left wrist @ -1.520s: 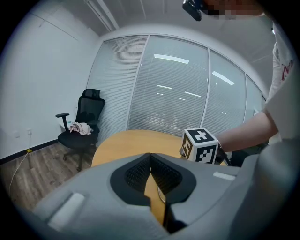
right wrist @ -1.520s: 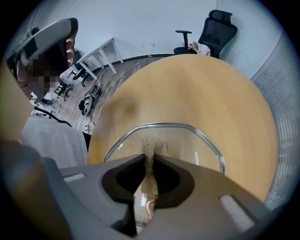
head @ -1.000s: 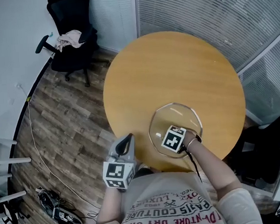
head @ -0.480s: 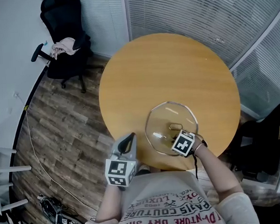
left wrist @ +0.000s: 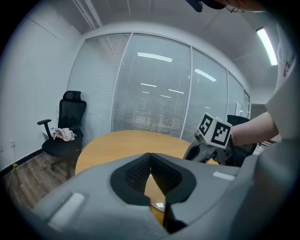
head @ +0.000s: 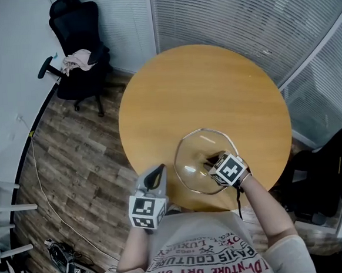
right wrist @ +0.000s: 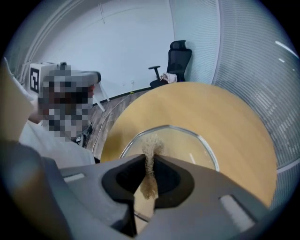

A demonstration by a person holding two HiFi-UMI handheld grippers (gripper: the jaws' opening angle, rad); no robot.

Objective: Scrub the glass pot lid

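Two grippers show: the right gripper [head: 212,160] pinches a tan scouring pad [right wrist: 150,157] tightly between its jaws, over the glass pot lid [head: 193,155]. The lid lies flat near the round table [head: 202,83]'s near edge. Just off that edge, the left gripper [head: 156,174] has its jaws pressed together on nothing.

I am counting one round table [head: 214,82], one glass pot lid [head: 193,155], one tan scrub pad [right wrist: 151,146], two grippers, namely the left gripper [head: 156,174] and the right gripper [head: 213,160], two black office chairs, a left chair [head: 77,28] and a right chair [head: 333,173], and one pale cloth [head: 76,59].
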